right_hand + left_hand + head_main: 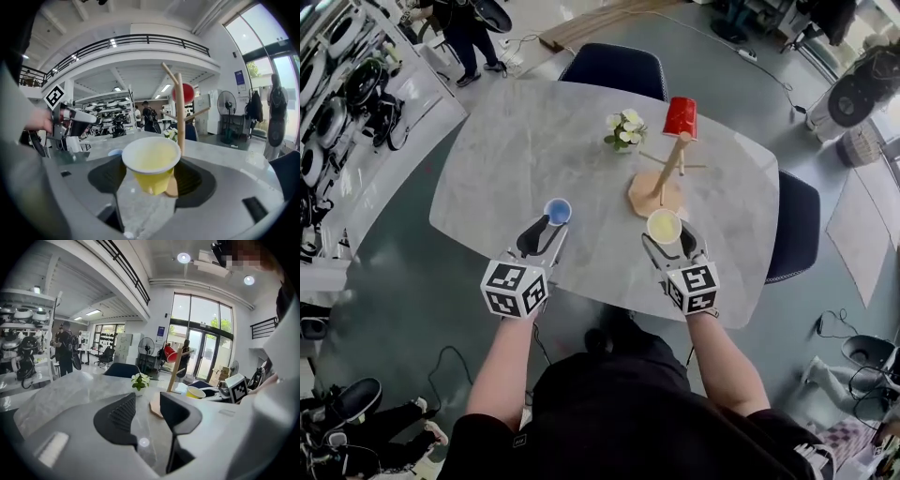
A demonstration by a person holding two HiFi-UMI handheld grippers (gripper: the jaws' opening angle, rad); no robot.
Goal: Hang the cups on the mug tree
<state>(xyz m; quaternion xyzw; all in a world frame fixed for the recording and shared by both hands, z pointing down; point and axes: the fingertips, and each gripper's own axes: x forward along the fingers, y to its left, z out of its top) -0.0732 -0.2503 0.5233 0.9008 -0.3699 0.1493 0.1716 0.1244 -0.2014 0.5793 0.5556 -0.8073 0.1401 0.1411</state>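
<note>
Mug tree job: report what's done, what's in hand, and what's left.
Done: the red cup hangs at the top of the mug tree. In hand: the right gripper holds the yellow cup upright between its jaws, not yet on a peg. Left: hang that cup, then the blue cup, which stands on the table ahead of the open, empty left gripper.

- You can read no word, number or brand anywhere.
- The cubes [514, 289] on your left gripper [544, 234] and right gripper [669, 242] bear only black-and-white square patterns.
</note>
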